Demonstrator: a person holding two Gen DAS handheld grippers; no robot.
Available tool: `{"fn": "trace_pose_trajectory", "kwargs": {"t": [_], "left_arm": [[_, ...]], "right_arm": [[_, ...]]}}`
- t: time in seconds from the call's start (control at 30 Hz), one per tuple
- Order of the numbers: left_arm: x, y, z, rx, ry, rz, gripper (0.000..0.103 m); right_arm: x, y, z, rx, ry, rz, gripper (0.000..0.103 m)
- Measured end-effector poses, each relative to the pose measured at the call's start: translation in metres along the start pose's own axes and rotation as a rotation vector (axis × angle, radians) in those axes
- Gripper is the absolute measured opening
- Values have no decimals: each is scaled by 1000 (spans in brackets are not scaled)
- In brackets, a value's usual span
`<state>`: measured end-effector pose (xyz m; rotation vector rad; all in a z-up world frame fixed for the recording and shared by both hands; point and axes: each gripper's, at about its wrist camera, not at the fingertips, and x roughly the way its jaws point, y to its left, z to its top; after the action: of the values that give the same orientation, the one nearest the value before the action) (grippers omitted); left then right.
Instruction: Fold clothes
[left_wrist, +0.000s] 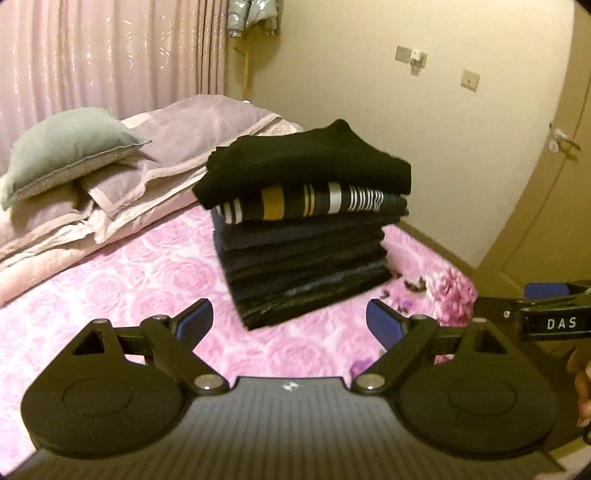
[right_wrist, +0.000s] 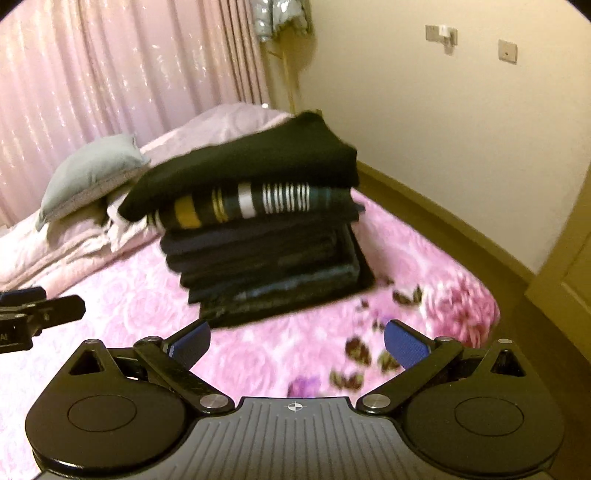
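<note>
**Folded stack on the bed, both my hand-held grippers spread and empty**

The stack of folded clothes (left_wrist: 306, 236) sits on the pink rose-patterned bedspread (left_wrist: 129, 288), toward the bed's far right part. On top lies a black garment (left_wrist: 310, 162), folded and overhanging the pile a little on the left. Right under it is a striped garment (left_wrist: 306, 201) with mustard, white and dark bands showing along its folded edge. Below that come several dark folded layers, blurred so that I cannot count them.

My left hand-held gripper (left_wrist: 290, 321) hangs in front of the stack with its blue pads (left_wrist: 195, 319) spread wide, nothing between them, clear of the cloth. My right hand-held gripper (right_wrist: 297, 343) is spread just as wide, also empty, short of the pile's near edge; it shows at the right edge of the left view too.

Behind the stack lies a folded lilac quilt (left_wrist: 192, 125) with a grey pillow (left_wrist: 66, 144) on it. A pink curtain (left_wrist: 110, 55) hangs beyond, and a cream wall (left_wrist: 424, 122) runs along the right
</note>
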<state>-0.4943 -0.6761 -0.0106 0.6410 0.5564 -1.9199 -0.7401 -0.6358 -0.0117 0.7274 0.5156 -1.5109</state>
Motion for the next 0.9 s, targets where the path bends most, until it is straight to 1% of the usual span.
{"fn": "trace_pose_trajectory", "kwargs": {"t": [0.07, 0.13, 0.3, 0.5, 0.6, 0.73, 0.9], "left_arm": [[-9, 1, -4, -13, -17, 27, 88], [-15, 3, -5, -38, -23, 22, 88], [-18, -1, 1, -57, -6, 37, 88], [-8, -20, 13, -67, -8, 98, 88], [-4, -29, 13, -85, 10, 99, 88], [0, -40, 11, -82, 41, 119, 88], [0, -45, 13, -88, 46, 148, 88]], "right_arm": [[-10, 8, -4, -29, -7, -15, 103], [-16, 14, -3, -58, -26, -43, 103], [-22, 16, 9, -78, -59, -23, 103], [-19, 12, 26, -149, -42, 21, 103], [-20, 5, 29, -177, -34, 46, 103], [-15, -4, 28, -177, -5, 69, 103], [-12, -11, 29, -164, 13, 85, 103]]}}
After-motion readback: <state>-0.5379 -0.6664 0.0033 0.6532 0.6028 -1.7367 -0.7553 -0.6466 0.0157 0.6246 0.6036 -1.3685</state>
